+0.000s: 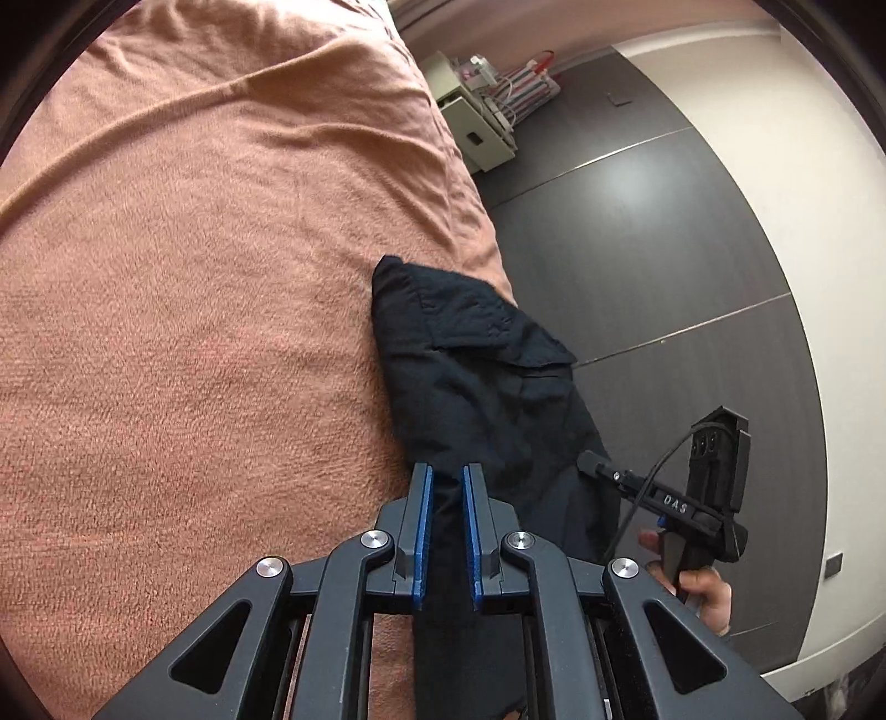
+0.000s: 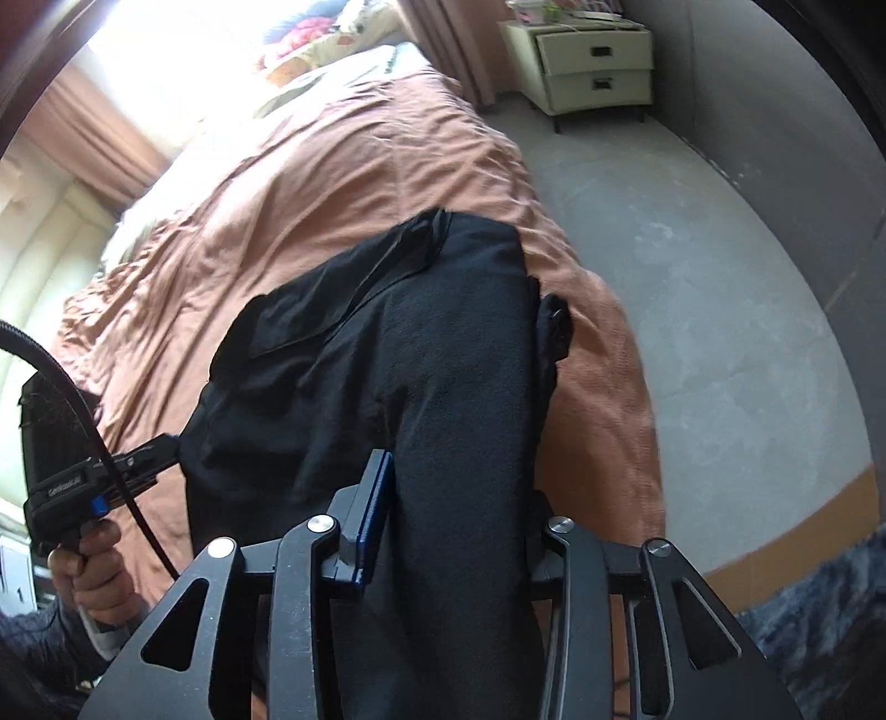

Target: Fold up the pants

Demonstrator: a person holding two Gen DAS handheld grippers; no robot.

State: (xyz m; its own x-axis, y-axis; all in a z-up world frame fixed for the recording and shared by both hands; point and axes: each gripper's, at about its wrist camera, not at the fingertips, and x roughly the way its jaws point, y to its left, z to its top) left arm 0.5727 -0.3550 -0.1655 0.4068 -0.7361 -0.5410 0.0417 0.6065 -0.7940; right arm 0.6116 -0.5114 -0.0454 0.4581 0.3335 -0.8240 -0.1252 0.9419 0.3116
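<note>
Black pants (image 1: 476, 365) lie along the edge of a bed with a salmon blanket (image 1: 194, 277), their far end with a flapped pocket resting on the blanket, the near part held up. My left gripper (image 1: 447, 476) is shut on a fold of the pants between its blue pads. My right gripper (image 2: 454, 471) is shut on the pants (image 2: 415, 343); cloth drapes over and hides its right finger. In the left wrist view the right gripper (image 1: 595, 462) bites the pants' right edge. In the right wrist view the left gripper (image 2: 166, 443) bites their left edge.
The blanket (image 2: 332, 183) covers the bed, with pillows and bedding (image 2: 332, 39) at the head. A cream nightstand (image 2: 592, 61) stands beyond the bed; it also shows in the left wrist view (image 1: 476, 127). Grey floor (image 2: 692, 277) lies to the right, and a dark wardrobe wall (image 1: 664, 232).
</note>
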